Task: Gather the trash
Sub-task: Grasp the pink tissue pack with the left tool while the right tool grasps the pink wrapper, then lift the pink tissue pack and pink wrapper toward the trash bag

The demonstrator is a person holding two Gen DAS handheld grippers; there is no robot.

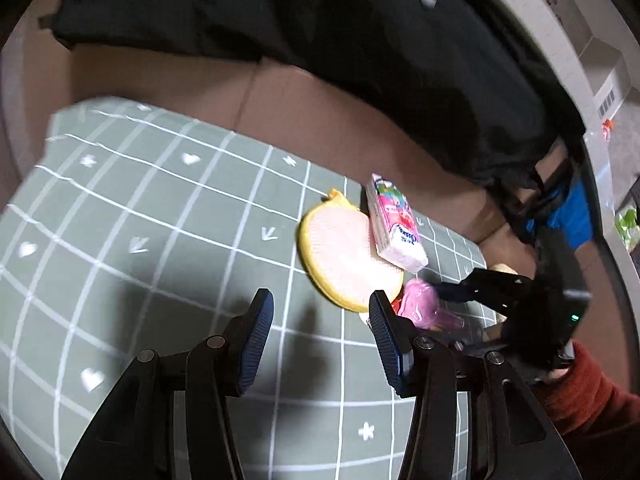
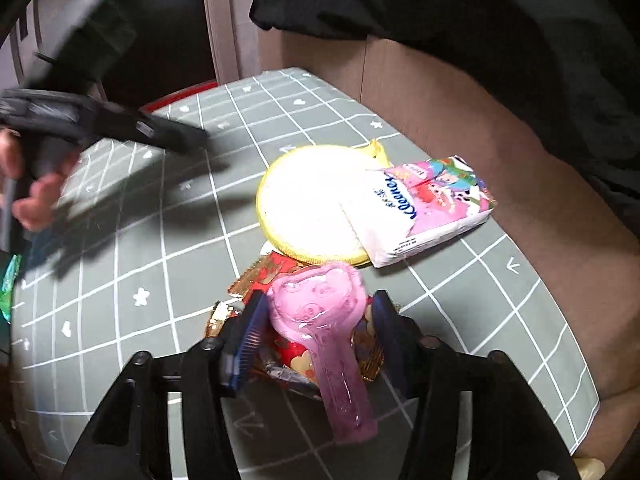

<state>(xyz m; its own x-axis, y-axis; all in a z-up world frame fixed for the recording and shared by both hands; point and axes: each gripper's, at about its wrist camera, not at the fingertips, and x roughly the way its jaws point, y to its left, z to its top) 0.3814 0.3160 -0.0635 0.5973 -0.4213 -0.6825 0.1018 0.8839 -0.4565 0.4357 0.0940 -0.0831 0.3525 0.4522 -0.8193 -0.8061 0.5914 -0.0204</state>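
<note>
A crumpled red and gold wrapper [image 2: 276,272] lies on the green grid cloth [image 2: 160,240], and a pink see-through plastic toy [image 2: 316,312] rests on top of it. My right gripper [image 2: 318,316] points down over them. Its fingers flank the toy's round head closely, with a thin gap showing on the right side. Just beyond lie a round yellow-rimmed pad [image 2: 308,204] and a pink tissue pack [image 2: 432,204]. My left gripper [image 1: 320,312] hovers open over bare cloth to the left of the pad [image 1: 344,256], with nothing between its fingers. The left wrist view also shows the right gripper [image 1: 452,308] at the pink toy [image 1: 420,304].
A black garment [image 1: 360,40] hangs over the brown cardboard wall [image 1: 280,100] behind the cloth. The cloth's edge drops off at the right [image 2: 592,400]. A red sleeve [image 1: 592,392] holds the right gripper. A shiny green packet [image 2: 10,280] shows at the far left edge.
</note>
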